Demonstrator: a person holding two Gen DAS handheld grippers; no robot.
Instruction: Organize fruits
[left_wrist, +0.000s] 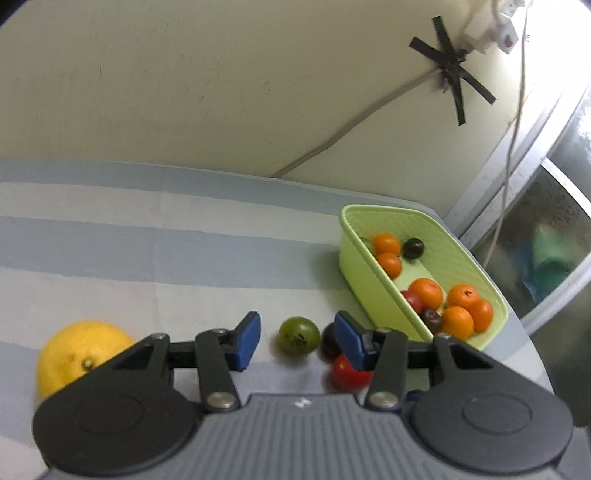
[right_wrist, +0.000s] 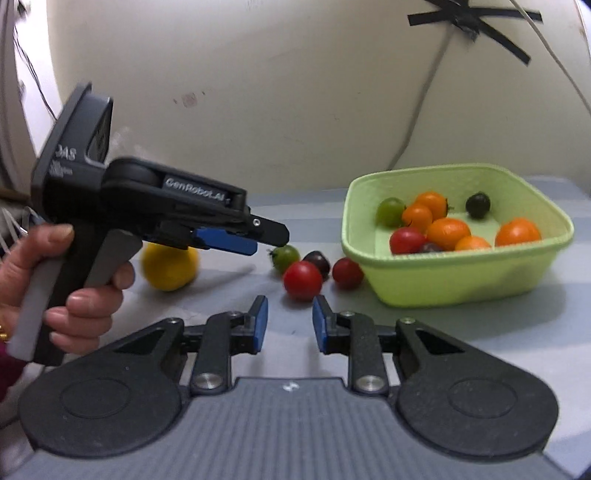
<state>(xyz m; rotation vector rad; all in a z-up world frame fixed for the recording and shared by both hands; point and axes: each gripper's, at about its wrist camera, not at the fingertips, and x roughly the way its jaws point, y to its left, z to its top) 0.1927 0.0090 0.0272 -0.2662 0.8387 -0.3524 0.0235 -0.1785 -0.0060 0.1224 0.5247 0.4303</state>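
Note:
My left gripper (left_wrist: 297, 341) is open, and a small green tomato (left_wrist: 298, 335) lies on the cloth between its blue pads, untouched. A dark plum (left_wrist: 328, 341) and a red tomato (left_wrist: 347, 372) lie by its right finger; a big yellow citrus (left_wrist: 75, 356) lies at left. The light green basket (left_wrist: 373, 273) holds several oranges, plums and tomatoes. My right gripper (right_wrist: 290, 321) is open and empty, just short of a red tomato (right_wrist: 303, 280). In that view, the left gripper (right_wrist: 258, 236) hovers over the green tomato (right_wrist: 285, 256), with the plum (right_wrist: 318, 261), another red tomato (right_wrist: 346, 272), citrus (right_wrist: 170, 267) and basket (right_wrist: 461, 277).
The fruit lies on a blue-and-white striped cloth (left_wrist: 147, 258) that ends at a cream wall (left_wrist: 221, 92) with a taped cable (left_wrist: 447, 68). A window frame (left_wrist: 546, 192) stands at right. A hand (right_wrist: 81, 295) holds the left gripper's handle.

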